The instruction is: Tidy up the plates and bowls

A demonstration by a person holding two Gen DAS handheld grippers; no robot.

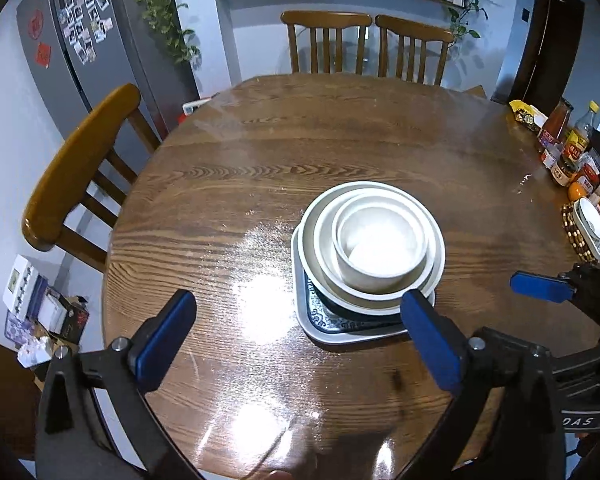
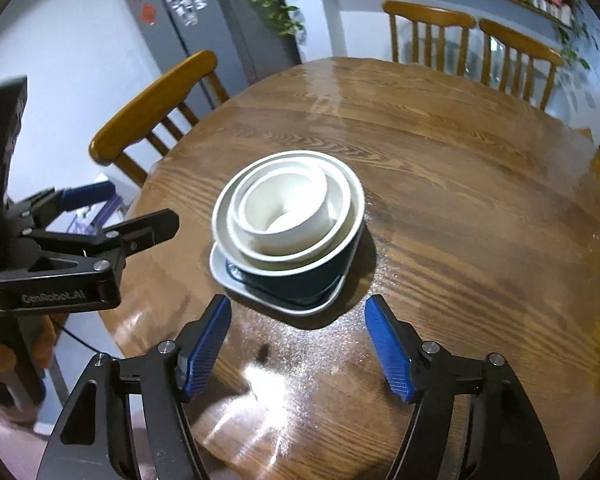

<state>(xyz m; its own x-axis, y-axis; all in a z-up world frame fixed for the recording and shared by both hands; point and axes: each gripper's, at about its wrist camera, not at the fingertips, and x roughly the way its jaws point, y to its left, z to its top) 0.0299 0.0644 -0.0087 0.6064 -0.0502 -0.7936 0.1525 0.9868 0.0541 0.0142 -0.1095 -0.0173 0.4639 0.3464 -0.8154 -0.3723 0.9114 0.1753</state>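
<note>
A nested stack of white ceramic bowls (image 1: 380, 246) sat on a pale rounded-square plate (image 1: 332, 330) near the middle of the round wooden table (image 1: 220, 200), the stacking apparently finished. The left gripper (image 1: 300, 344) and right gripper (image 2: 298, 346) hung at six o'clock, jaws released, holding nothing. Any next move needed only withdrawal; bare tabletop lay around the stack, bottles (image 1: 568, 144) crowding three o'clock.

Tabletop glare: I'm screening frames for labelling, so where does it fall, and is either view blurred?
Left wrist: sharp; glare on the table left of the stacked bowls. Right wrist: glare near the table's front edge, slight motion blur on background.
</note>
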